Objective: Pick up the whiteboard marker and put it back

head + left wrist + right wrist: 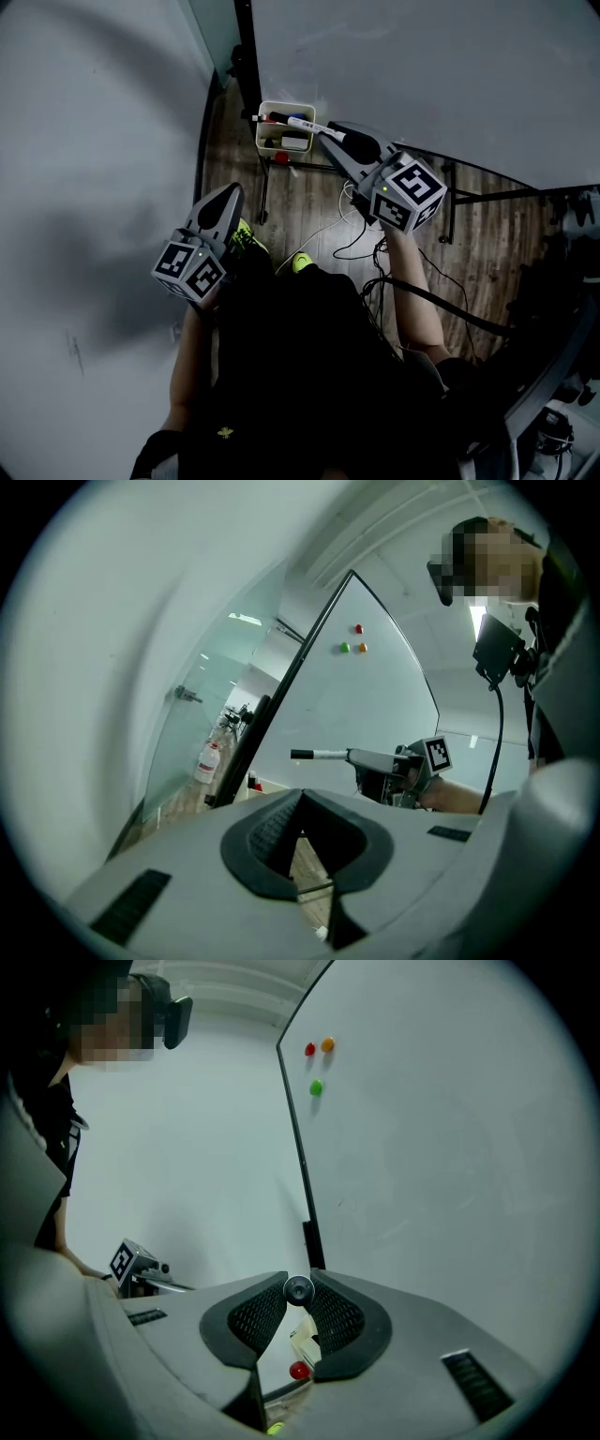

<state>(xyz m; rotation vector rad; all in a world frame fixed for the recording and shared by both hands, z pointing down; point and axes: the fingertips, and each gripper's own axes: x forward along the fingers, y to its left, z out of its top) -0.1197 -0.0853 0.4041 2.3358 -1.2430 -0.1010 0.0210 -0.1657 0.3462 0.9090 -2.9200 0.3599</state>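
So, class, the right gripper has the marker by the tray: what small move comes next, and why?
Probably lower the right gripper a little toward the tray. Its jaws are shut on the whiteboard marker, which shows above the tray in the head view; its height is unclear, so letting go now might drop it badly.

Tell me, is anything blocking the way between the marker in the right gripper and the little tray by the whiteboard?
Nothing visible does. The right hand-held gripper holds the whiteboard marker over the open-topped tray; only the items already lying inside sit beneath it.
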